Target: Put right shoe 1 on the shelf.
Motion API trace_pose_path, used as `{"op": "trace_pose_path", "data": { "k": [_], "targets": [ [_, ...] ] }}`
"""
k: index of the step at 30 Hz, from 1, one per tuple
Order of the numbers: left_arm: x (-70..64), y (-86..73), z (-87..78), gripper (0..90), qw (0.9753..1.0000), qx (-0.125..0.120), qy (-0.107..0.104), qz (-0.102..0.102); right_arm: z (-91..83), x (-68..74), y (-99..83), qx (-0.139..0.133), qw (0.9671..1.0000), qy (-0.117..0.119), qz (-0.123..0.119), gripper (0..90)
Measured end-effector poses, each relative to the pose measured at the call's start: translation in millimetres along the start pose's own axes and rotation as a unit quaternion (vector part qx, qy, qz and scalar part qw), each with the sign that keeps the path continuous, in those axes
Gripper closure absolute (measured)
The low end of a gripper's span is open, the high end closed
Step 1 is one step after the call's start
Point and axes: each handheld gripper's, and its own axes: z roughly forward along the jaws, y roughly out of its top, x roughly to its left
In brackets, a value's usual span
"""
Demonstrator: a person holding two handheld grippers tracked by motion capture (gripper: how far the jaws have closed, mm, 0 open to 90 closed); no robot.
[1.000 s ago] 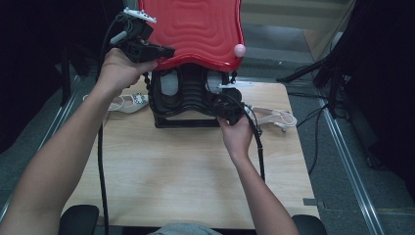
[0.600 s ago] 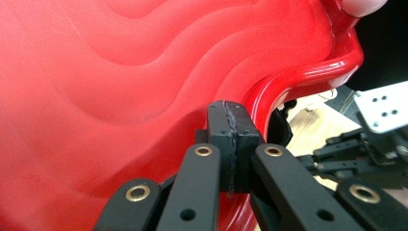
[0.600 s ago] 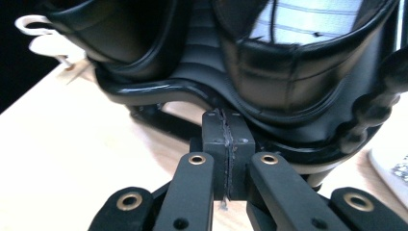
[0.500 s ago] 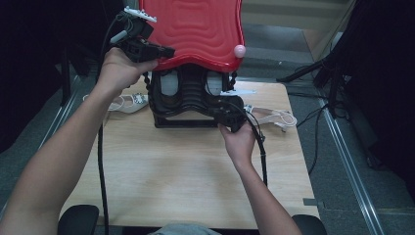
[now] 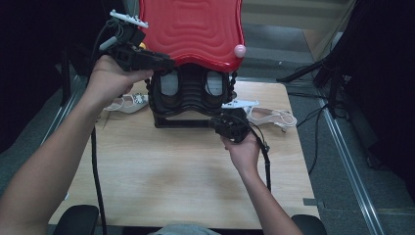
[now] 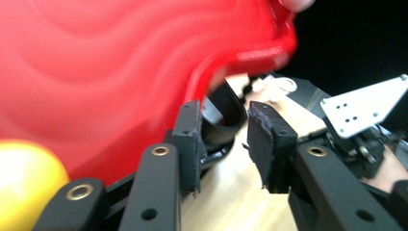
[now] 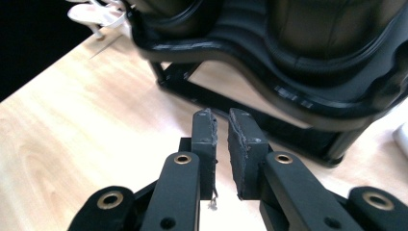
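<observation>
No words, brands or numbers can be read anywhere; the small pale marks on the black frame [image 7: 293,94] under the red board [image 5: 192,30] are too blurred to read

Light wooden table [image 5: 161,181], high view.
Black ribbed frame with red wavy plastic top [image 5: 188,98] at 12 o'clock; white strappy sandal [image 5: 128,103] at 10; its mate [image 5: 271,117] at 2.
</observation>
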Motion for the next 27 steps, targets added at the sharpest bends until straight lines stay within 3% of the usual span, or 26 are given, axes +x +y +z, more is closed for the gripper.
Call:
{"op": "trace_pose_path", "data": {
  "k": [2,6,10,17,27],
  "targets": [
    [-0.9,-8.3,-1.1,62.8,1.0000,0.001,-0.005,-0.005,-0.4,0.2,-5.0,0.011,0.9999,0.010,0.004,82.4],
    [-1.7,-21.6,-3.0,60.7,0.9999,0.005,-0.009,-0.007,-1.8,1.6,-15.4,0.011,0.9999,0.002,-0.007,82.4],
    [-2.2,-37.2,-4.1,58.4,0.9999,0.010,-0.008,-0.004,-4.5,-3.4,-30.1,0.032,0.9992,0.024,-0.002,81.0],
    [3.1,-71.7,3.2,58.0,0.9995,0.019,-0.017,-0.020,-12.4,-16.0,-43.8,0.022,0.9988,0.041,0.016,75.2],
    [12.0,-103.0,16.0,57.9,0.9988,0.029,-0.020,-0.034,-14.9,-24.6,-53.2,0.034,0.9974,0.060,0.021,69.7]
  ]
}}
